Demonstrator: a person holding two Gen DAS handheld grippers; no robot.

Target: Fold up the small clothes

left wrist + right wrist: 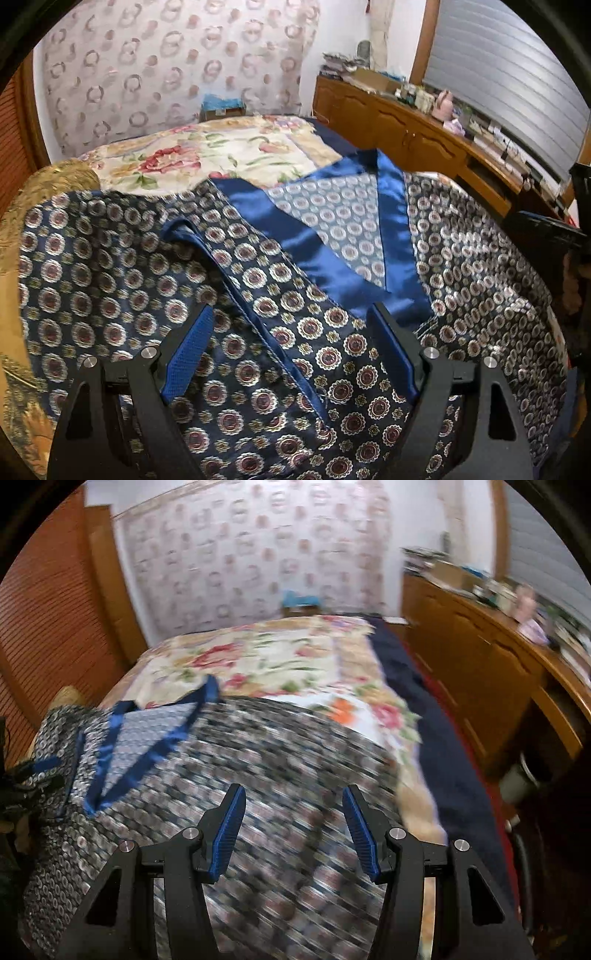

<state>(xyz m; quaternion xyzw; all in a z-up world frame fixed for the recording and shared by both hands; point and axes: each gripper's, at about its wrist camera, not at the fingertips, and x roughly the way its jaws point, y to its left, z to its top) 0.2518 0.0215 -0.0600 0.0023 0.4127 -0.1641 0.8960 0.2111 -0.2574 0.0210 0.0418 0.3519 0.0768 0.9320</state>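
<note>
patterned satin garment lies spread on the bed, blue-trimmed v-neck pointing away, long axis toward the far wall. looks light, soft, slippery; best pinched at a hem or trim. left hand-held gripper wide open w/ cloth between, not pinched; right hand-held gripper part open, empty.
</note>
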